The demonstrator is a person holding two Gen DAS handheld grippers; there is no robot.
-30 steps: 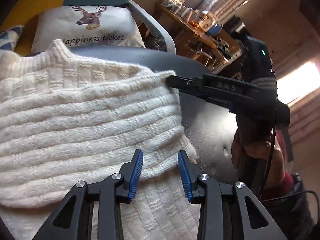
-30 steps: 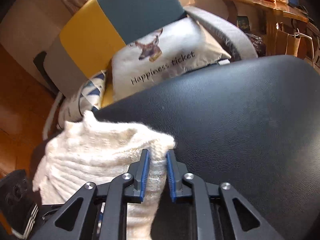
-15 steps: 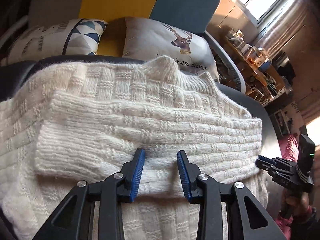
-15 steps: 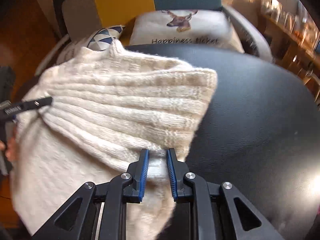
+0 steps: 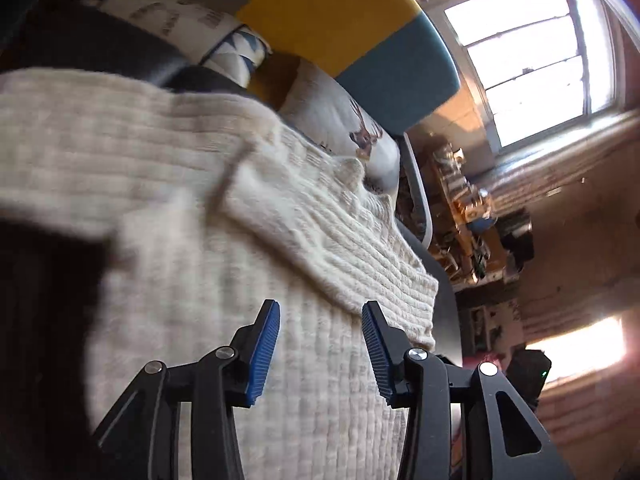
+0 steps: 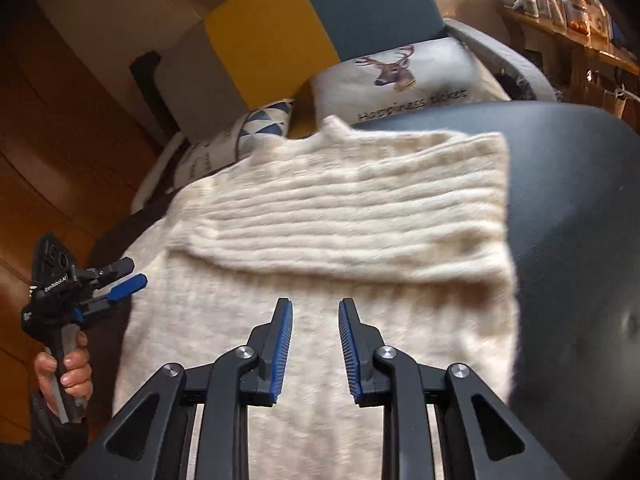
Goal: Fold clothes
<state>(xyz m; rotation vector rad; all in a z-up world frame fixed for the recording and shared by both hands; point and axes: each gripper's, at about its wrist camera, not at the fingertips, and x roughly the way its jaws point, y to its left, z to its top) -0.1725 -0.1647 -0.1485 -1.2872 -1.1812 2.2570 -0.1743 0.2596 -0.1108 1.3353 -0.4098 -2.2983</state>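
A cream knitted sweater (image 6: 340, 220) lies flat on a black padded surface (image 6: 572, 200), a sleeve folded across its chest. In the right wrist view my right gripper (image 6: 315, 308) hovers open just above the sweater's lower body, nothing between its fingers. The left gripper (image 6: 124, 276) shows there at the sweater's left edge, open, held by a hand (image 6: 74, 372). In the left wrist view, my left gripper (image 5: 320, 312) is open over the sweater (image 5: 200, 200), beside the folded sleeve's edge; the view is tilted and partly blurred.
A deer-print cushion (image 6: 408, 80) and a triangle-pattern cushion (image 6: 256, 128) rest against a yellow, teal and grey chair back (image 6: 304, 20) behind the sweater. Cluttered wooden shelves (image 6: 560, 4) stand at the right. A bright window (image 5: 532, 52) is beyond. Wooden floor (image 6: 48, 120) lies left.
My right gripper has let go of the sweater's folded sleeve and opened, pulling back over the lower body. The left gripper, still open, has swung left and tilted away to the sweater's edge.
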